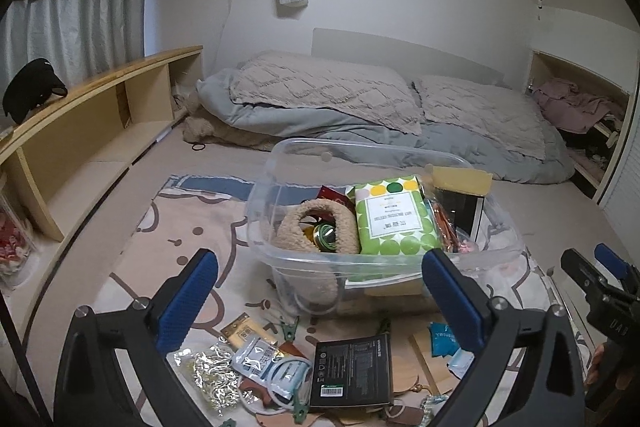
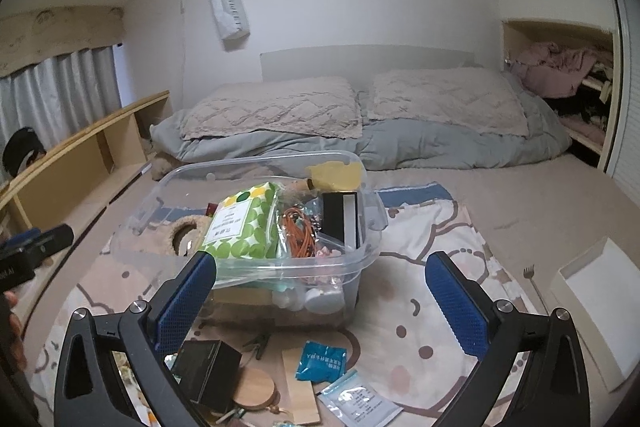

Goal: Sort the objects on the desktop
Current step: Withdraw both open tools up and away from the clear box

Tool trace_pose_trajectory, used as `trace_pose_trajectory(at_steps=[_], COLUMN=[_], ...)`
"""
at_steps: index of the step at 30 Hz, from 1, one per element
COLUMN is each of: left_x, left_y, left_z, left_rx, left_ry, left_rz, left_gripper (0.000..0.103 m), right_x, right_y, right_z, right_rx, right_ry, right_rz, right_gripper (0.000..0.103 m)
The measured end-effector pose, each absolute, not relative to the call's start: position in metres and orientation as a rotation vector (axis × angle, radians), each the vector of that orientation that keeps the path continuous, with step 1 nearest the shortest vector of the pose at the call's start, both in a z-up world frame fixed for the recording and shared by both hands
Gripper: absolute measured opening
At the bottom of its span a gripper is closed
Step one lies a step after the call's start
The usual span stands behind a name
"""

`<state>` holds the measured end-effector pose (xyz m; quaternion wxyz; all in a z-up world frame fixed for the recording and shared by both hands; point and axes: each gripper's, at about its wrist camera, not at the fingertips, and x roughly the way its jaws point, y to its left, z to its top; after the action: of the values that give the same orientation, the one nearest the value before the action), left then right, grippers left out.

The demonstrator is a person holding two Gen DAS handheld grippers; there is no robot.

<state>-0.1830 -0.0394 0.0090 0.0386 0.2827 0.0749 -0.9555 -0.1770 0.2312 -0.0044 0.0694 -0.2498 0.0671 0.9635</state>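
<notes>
A clear bin [image 1: 384, 259] sits mid-frame on a cartoon-print blanket [image 1: 168, 227], holding a green dotted pack [image 1: 394, 219], a fuzzy pouch [image 1: 316, 227], orange cord [image 2: 298, 231] and a black box [image 2: 340, 223]. Loose packets [image 1: 260, 359] lie below it, partly hidden. Left gripper [image 1: 320, 303] and right gripper [image 2: 320, 303] both gape, holding nothing.

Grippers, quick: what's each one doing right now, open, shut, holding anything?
Left gripper: open wide, nothing between its pads.
Right gripper: open wide, holding nothing.
</notes>
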Motion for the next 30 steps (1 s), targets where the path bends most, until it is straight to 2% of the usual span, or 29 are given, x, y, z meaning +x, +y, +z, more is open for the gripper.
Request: trace_pose_trajectory(at_steps=[23,30], left_x=[-0.176,-0.177], left_y=[-0.059,-0.063], left_z=[0.002,0.001], left_rx=[0.878,0.865], left_ry=[0.252,0.258], left_rz=[-2.9,-2.901], left_gripper=[0.103,0.103], right_x=[-0.17,-0.171], right_y=[0.207,0.216], right_z=[-0.004,-0.009], right_rx=[-0.731,-0.746], right_ry=[0.055,0.139], right_rz=[2.967,2.972], right_gripper=[0.103,0.103])
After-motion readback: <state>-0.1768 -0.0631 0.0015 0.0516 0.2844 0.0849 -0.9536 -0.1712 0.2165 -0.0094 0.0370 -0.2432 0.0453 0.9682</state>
